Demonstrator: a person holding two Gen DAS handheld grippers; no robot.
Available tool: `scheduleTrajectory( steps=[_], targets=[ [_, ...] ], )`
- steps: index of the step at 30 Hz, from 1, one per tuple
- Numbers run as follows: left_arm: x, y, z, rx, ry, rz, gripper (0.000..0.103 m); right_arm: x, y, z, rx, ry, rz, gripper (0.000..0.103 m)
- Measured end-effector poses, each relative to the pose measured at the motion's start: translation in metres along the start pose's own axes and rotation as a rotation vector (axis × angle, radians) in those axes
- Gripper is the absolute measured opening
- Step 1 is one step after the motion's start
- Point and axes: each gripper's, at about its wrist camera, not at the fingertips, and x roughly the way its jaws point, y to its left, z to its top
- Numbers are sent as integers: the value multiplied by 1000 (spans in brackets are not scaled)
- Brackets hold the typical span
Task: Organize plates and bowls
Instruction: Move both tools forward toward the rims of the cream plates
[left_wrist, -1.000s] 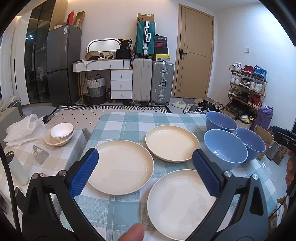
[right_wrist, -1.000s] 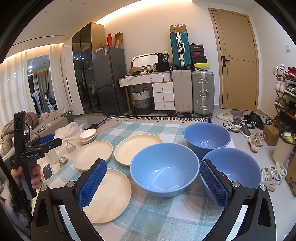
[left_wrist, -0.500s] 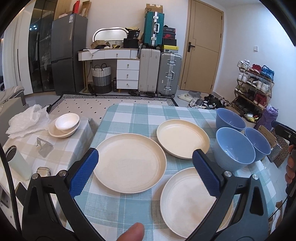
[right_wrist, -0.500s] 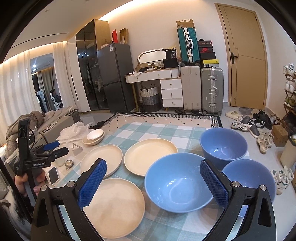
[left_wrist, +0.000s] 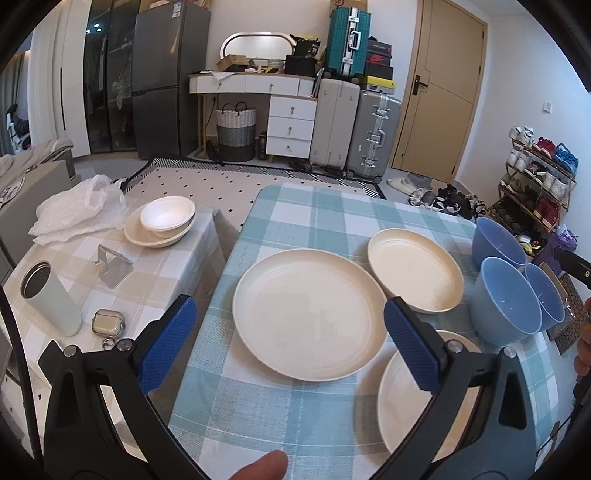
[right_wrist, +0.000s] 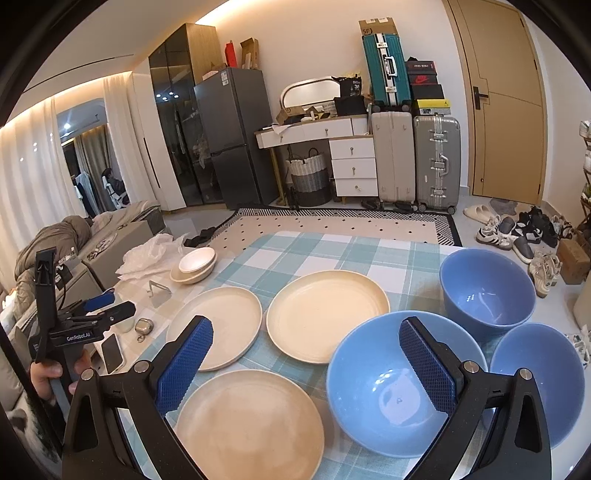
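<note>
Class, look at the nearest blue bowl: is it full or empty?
Empty. The nearest blue bowl stands upright, its bare blue bottom showing, with only light glints inside.

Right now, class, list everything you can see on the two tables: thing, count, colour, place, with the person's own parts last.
Plates: three, cream, left half of the checked table, lying separately.
Bowls: three, blue, clustered on the right half of the same table.
Nested dishes: a small white bowl in a cream one, side table.
Plastic bag: one, white, crumpled behind the nested dishes.
Metal stand: one, silver, side table.
Tumbler: one, pale green, open top, near edge of the side table.
Earbud case: one, clear, beside the tumbler.
Phone: one, dark, side table edge.
Left gripper: open, above the plates.
Right gripper: open, above the nearest bowl.
</note>
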Motion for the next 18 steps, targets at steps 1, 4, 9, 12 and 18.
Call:
scheduleTrajectory(
  steps=[1, 4, 9, 12, 18],
  targets=[
    [3, 6, 0, -5, 5, -1, 101, 5, 2, 1, 2, 7, 4, 103],
    [15, 15, 0, -8, 24, 1, 101, 16, 9, 4, 5, 24, 17, 103],
    [34, 27, 1, -14, 50, -3, 100, 41, 21, 6, 2, 65, 33, 103],
    [46, 30, 2, -21, 62, 3, 100, 55, 27, 5, 3, 86, 46, 103],
    [69, 33, 1, -25, 90, 1, 100, 80, 36, 4, 3, 127, 57, 103]
  ],
)
